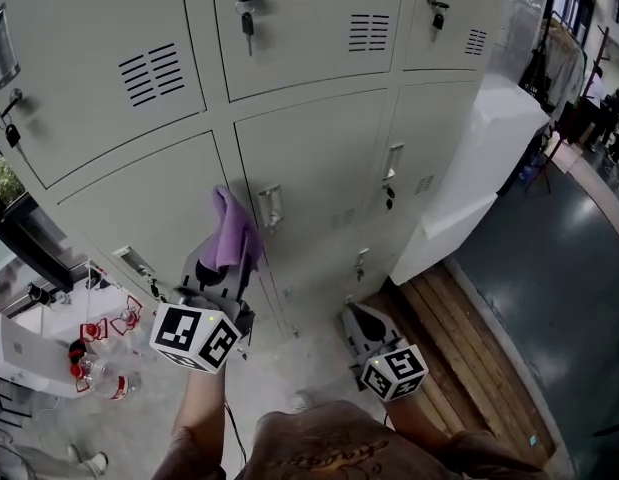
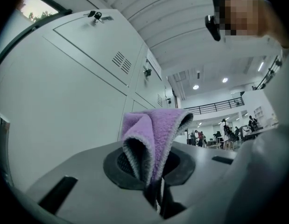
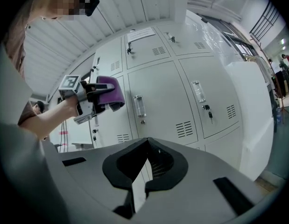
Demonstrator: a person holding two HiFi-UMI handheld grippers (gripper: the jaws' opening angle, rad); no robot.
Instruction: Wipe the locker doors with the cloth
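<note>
The purple cloth [image 1: 232, 230] is pinched tight in the left hand-held gripper [image 1: 221, 268], center-left by the locker door [image 1: 319, 168], probably for wiping, while the right hand-held gripper [image 1: 364, 326] is parked low, closed, empty.

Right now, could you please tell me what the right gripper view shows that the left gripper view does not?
Only the right gripper view shows the left gripper whole, marker cube included, held up near a door handle, and the right gripper shut and empty. Only the left gripper view shows, close up, the folded purple cloth pinched between the left gripper's jaws. Both show that cloth and the grey lockers.
</note>
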